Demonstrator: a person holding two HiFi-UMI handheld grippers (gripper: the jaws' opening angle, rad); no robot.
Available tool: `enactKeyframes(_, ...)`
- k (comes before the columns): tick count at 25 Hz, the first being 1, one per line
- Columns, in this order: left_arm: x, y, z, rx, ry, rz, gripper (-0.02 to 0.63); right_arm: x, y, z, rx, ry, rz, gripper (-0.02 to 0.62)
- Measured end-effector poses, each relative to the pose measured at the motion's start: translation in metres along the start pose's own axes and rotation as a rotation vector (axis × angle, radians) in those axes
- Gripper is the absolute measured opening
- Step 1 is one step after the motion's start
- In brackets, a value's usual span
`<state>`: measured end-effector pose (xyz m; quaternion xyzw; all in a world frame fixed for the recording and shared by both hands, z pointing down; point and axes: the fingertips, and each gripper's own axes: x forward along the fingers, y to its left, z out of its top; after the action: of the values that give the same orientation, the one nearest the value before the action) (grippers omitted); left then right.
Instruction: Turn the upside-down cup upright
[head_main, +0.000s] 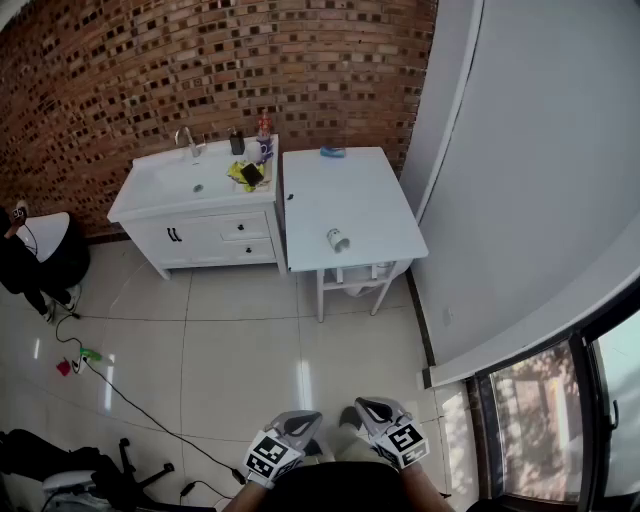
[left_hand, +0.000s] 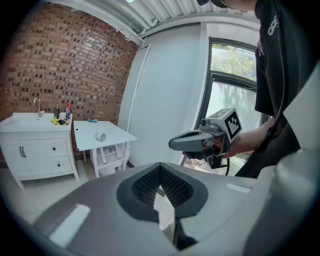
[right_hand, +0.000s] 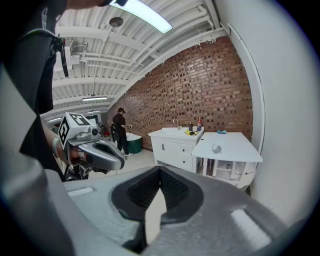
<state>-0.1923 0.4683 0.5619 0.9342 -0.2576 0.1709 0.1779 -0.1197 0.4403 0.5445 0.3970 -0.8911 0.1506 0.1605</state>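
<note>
nothing of the task is done yet, as far as the pictures show. the left gripper (head_main: 298, 425) hangs over the floor tiles (head_main: 250, 340), well apart from the white table (head_main: 375, 185) and on the side of it away from the brick wall (head_main: 200, 60). its jaws are pressed together with nothing between them. the right gripper (head_main: 372, 410) is just beside it and equally far from the table, with its jaws likewise closed on nothing. what is left, by my reading, is everything: closing the gap to the table, opening one tool, taking the cup, turning it and setting it on its base.

the sink cabinet (head_main: 190, 195) stands just beside the table's left edge. the cup (head_main: 338, 240) is on the table top, about midway along its width and near the edge that faces the open floor. it stands well apart from the small blue thing (head_main: 332, 152) at the wall end of the table.

the cup is small in every view, so its pose is a judgement. it looks to be lying on its side rather than standing on its rim. that puts its long axis roughly level with the table top, with one round end turned toward the floor side of the table — toward the grippers. i cannot tell whether that end is the mouth or the base. if it does lie flat, it could roll when touched, so a grip across the body would seem safer than a push.
</note>
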Motion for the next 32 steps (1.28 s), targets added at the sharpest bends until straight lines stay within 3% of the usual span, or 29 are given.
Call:
enactKeyframes(13,0.098,0.019,0.059,0.046,0.016,0.021,0.014,-0.004,-0.138,0.007,0.081,-0.074,-0.025,-0.008)
enactKeyframes(21,0.132,0.011,0.069,0.039,0.032,0.031,0.014,-0.022,-0.184,-0.002,0.108,-0.068,-0.031,-0.008)
enactKeyframes(32,0.149,0.018,0.067,0.014,0.051,0.031,0.014,-0.027,-0.213,-0.011,0.142,-0.062,-0.067,-0.008)
